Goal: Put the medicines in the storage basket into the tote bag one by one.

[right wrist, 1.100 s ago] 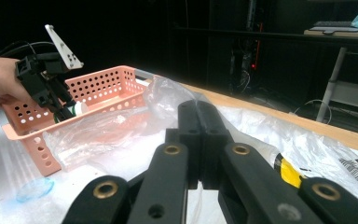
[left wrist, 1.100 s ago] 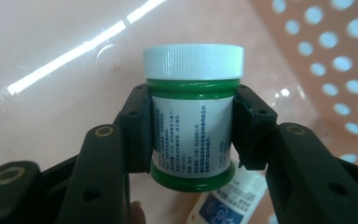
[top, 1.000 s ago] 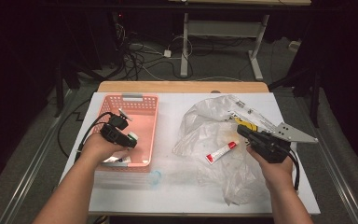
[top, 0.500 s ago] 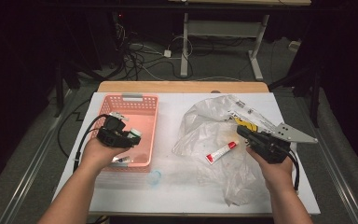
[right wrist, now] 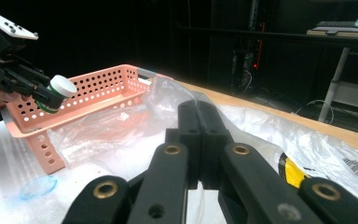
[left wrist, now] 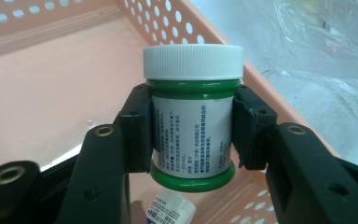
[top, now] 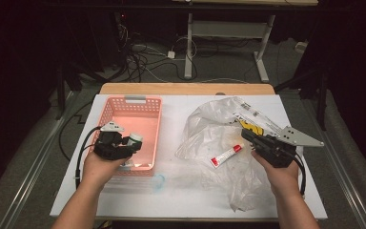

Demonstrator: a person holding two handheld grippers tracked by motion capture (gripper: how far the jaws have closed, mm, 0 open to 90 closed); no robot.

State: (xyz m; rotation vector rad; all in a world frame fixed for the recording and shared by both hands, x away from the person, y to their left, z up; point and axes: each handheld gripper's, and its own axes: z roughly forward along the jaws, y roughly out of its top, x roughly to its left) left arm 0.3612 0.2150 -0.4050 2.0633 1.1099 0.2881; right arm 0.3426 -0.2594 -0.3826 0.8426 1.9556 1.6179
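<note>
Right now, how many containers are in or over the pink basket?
2: a white-capped green jar held over the pink perforated plastic basket by the left tongs; a white labelled bottle beneath. More may be hidden.

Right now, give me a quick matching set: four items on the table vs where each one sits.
Items:
1. green jar
2. red and white tube
3. pink basket
4. blue ring

Places:
A. on the clear plastic bag
B. on the bare table, just in front of the basket
C. clamped in the left gripper
D. left half of the table

Pairs: 1-C, 2-A, 3-D, 4-B
</note>
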